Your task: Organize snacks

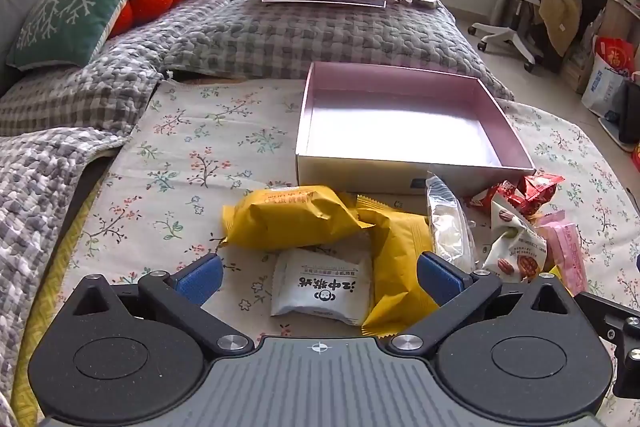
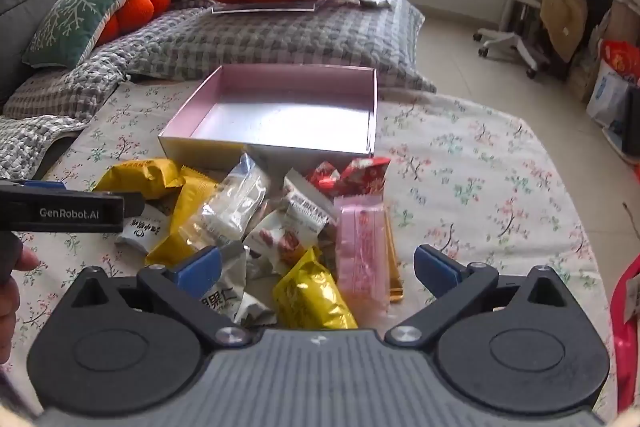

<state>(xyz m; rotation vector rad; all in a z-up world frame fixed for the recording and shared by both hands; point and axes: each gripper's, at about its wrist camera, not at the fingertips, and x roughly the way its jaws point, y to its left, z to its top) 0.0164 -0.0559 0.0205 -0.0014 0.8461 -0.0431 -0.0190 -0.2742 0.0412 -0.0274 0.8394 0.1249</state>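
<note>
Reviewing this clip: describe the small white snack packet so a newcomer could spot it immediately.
Start at the open pink box on the floral cloth; the snack pile lies just in front of it. At the pile's left end, below the puffy yellow packet, lies the small white packet. It alone is flat, square and white with bold dark characters.

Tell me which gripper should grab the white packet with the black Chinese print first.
Left. The left gripper is open with the white packet lying right between its fingers; the right gripper sits over other snacks.
</note>
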